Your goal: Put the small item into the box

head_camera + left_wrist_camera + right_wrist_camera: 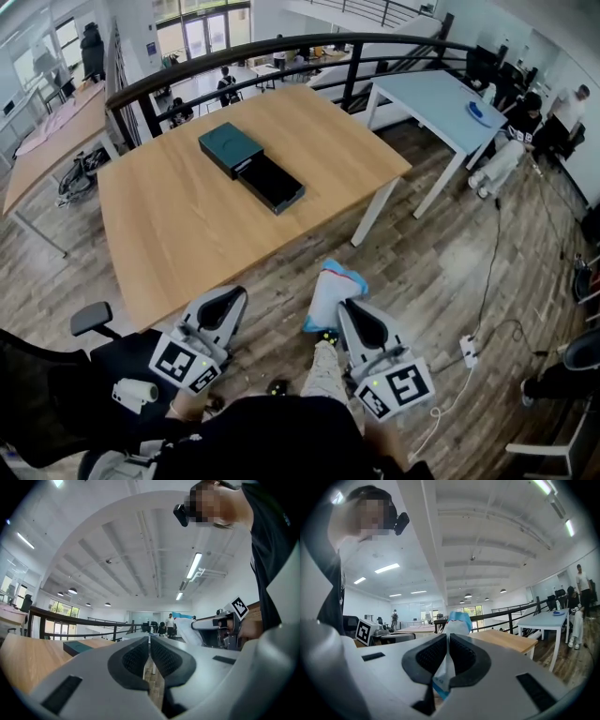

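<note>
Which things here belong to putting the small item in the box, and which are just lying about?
For the job:
white and blue soft packet, clamped in the right tool
dark teal rectangular box with its black tray slid out
wooden table

Lying about or idle:
pale blue table
black office chair
white power strip on the floor
left tool, shut and empty

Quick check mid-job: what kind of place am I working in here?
Probably an open-plan office on a mezzanine: a dark railing overlooks people seated below, a wooden table carries the box, and an office chair stands nearby. The right gripper grips the packet.
</note>
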